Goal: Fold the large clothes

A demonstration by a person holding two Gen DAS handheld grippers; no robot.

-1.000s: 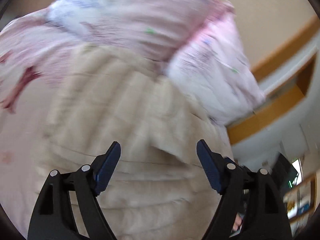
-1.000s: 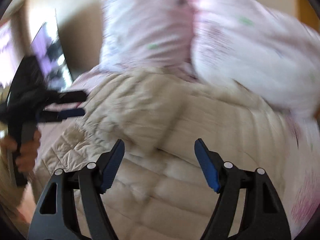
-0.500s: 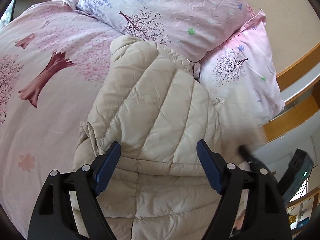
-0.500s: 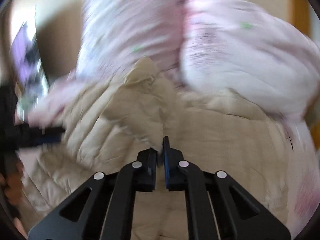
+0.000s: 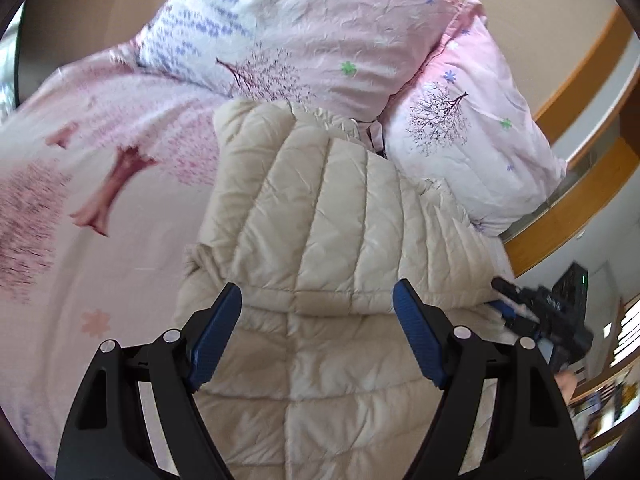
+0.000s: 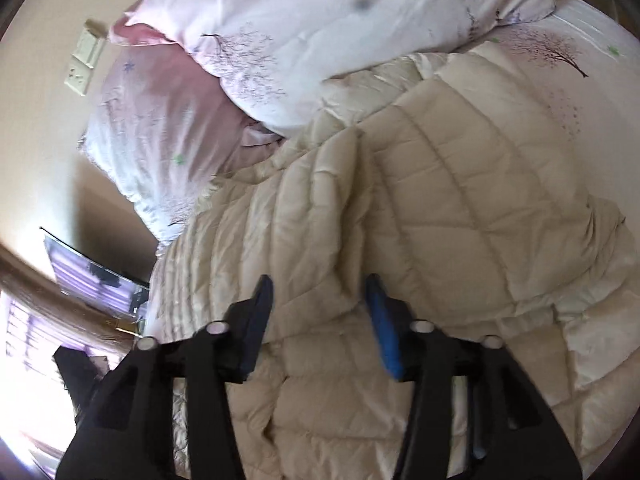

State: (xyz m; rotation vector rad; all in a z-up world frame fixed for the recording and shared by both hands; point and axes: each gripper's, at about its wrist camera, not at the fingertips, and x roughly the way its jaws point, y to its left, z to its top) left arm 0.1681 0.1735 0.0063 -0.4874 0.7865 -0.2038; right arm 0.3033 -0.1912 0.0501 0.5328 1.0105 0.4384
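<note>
A beige quilted puffer jacket (image 5: 320,220) lies on the pink bed, its top against the pillows, with one part folded over the body. My left gripper (image 5: 318,320) hovers open above the jacket's fold edge, holding nothing. My right gripper (image 6: 320,316) is open just over the jacket (image 6: 440,200), above a raised fold, empty. In the left wrist view the right gripper (image 5: 540,320) shows at the jacket's right edge.
Two pink floral pillows (image 5: 320,28) (image 5: 480,140) lie at the head of the bed. The pink bedsheet (image 5: 100,200) spreads left of the jacket. A wooden ledge (image 5: 580,200) runs at the right. A wall socket (image 6: 82,64) sits above the pillows.
My right gripper was open, shut half a second ago, and is open again, turned and lower over the jacket. A jacket part now lies folded over. The left gripper stayed open.
</note>
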